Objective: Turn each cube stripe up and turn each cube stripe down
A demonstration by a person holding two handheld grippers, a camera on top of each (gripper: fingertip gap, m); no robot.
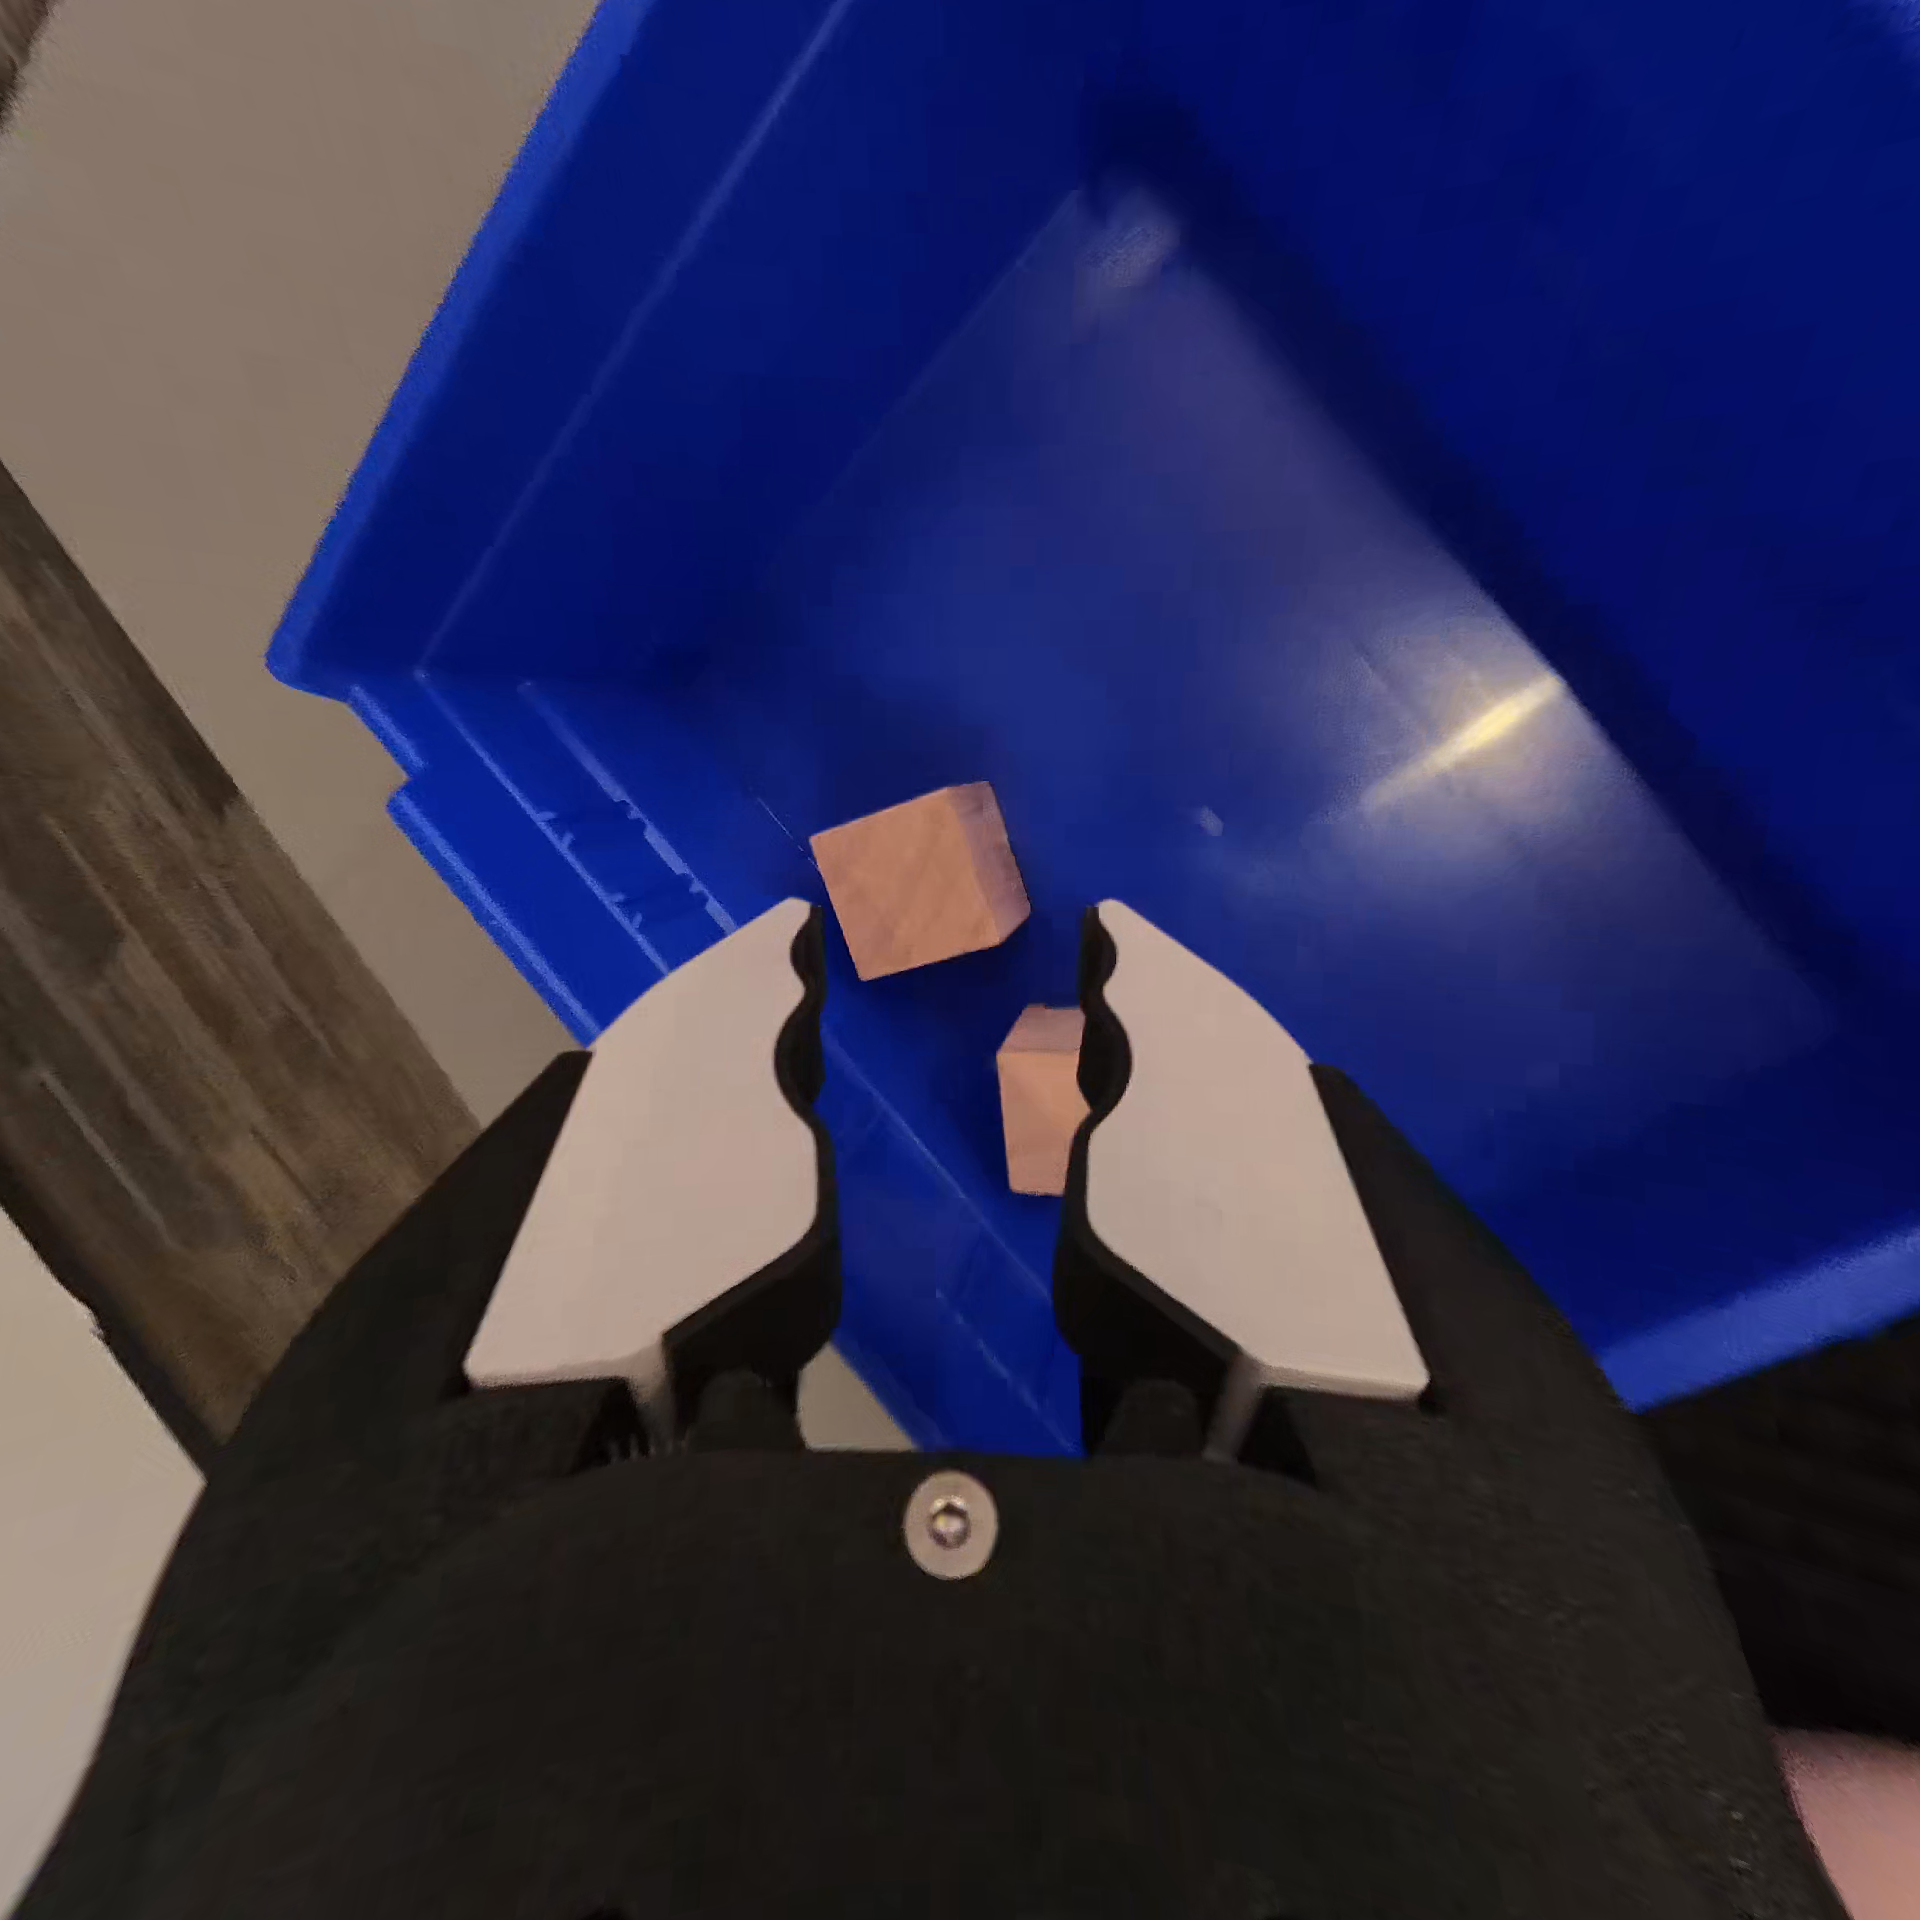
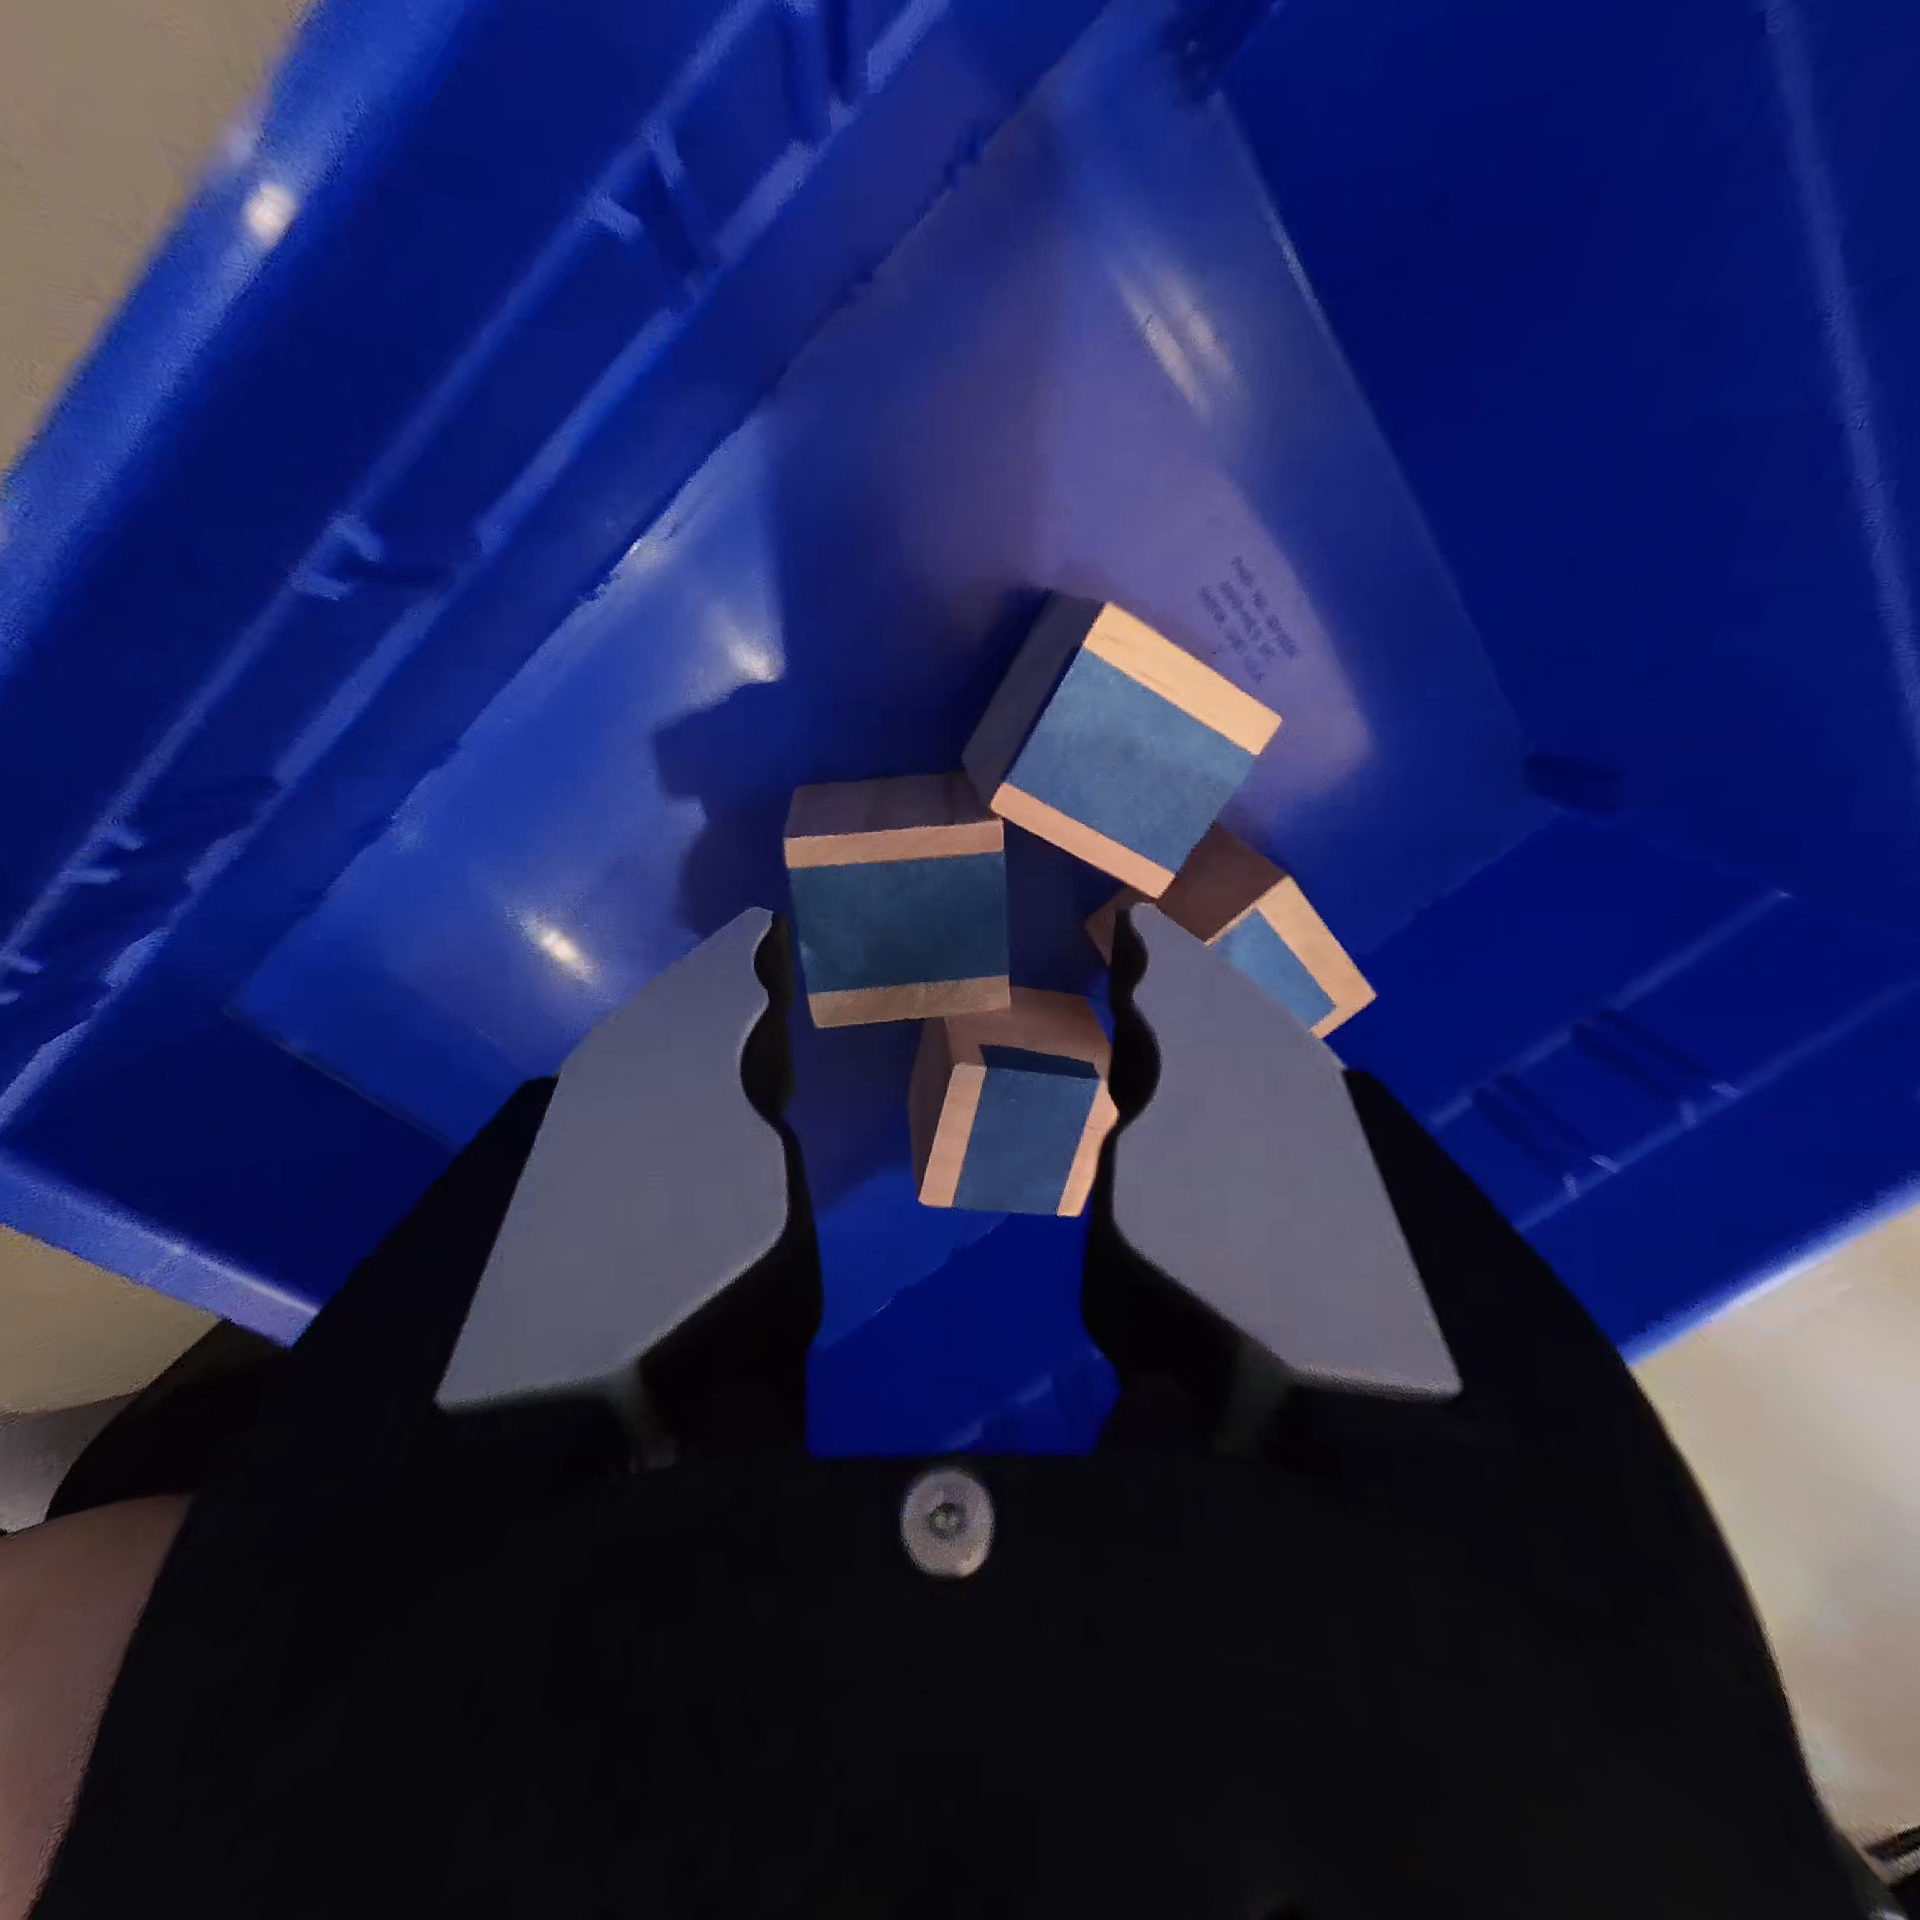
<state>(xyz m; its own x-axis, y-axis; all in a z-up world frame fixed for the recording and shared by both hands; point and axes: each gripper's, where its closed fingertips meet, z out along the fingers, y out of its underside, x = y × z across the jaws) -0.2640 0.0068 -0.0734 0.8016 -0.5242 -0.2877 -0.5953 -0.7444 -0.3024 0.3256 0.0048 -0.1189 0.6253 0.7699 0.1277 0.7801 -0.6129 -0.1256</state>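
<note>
Left wrist view: two plain wooden cubes lie in the blue bin (image 1: pixel 1351 416). The farther cube (image 1: pixel 920 881) sits just beyond the left gripper (image 1: pixel 948 914), whose jaws stand apart, gripping nothing; the nearer cube (image 1: pixel 1037 1101) is partly behind its right finger, perhaps touching.

Right wrist view: four blue-striped cubes cluster on the bin floor. The right gripper (image 2: pixel 943 925) is wide open and unloaded; one cube (image 2: pixel 899 902) lies at its tips, one cube (image 2: pixel 1013 1107) between its fingers, two beyond.

2 plain wood cubes (image 1: pixel 920 881); 4 blue-striped cubes (image 2: pixel 899 902) clustered, seemingly touching.
</note>
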